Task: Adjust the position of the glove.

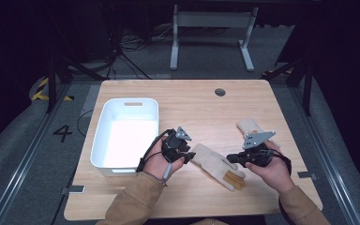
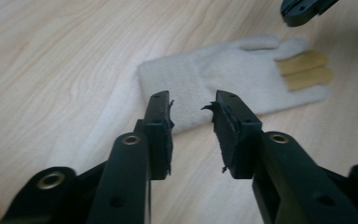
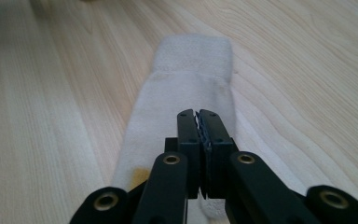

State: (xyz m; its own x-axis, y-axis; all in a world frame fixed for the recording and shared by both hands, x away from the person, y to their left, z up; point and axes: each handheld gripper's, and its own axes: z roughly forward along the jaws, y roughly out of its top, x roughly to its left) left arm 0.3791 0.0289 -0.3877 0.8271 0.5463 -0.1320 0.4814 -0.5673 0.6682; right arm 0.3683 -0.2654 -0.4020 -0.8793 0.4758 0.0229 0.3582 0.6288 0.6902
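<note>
A cream work glove (image 1: 212, 163) with tan fingertips lies flat on the wooden table (image 1: 192, 105), between my two hands. My left gripper (image 1: 191, 153) hovers at its cuff end. In the left gripper view the left gripper (image 2: 191, 105) stands open, its jaws on either side of the cuff of the glove (image 2: 233, 70) without pressing on it. My right gripper (image 1: 230, 158) is at the finger end. In the right gripper view the right gripper (image 3: 198, 114) is shut just above the glove (image 3: 186, 79), with nothing visibly pinched. A second cream glove (image 1: 248, 125) lies behind my right hand.
A white plastic bin (image 1: 102, 136) stands to the left of my left hand, close to the table's left edge. A round cable grommet (image 1: 220, 92) sits in the far part of the tabletop. Bare wood lies between the gloves and the far edge.
</note>
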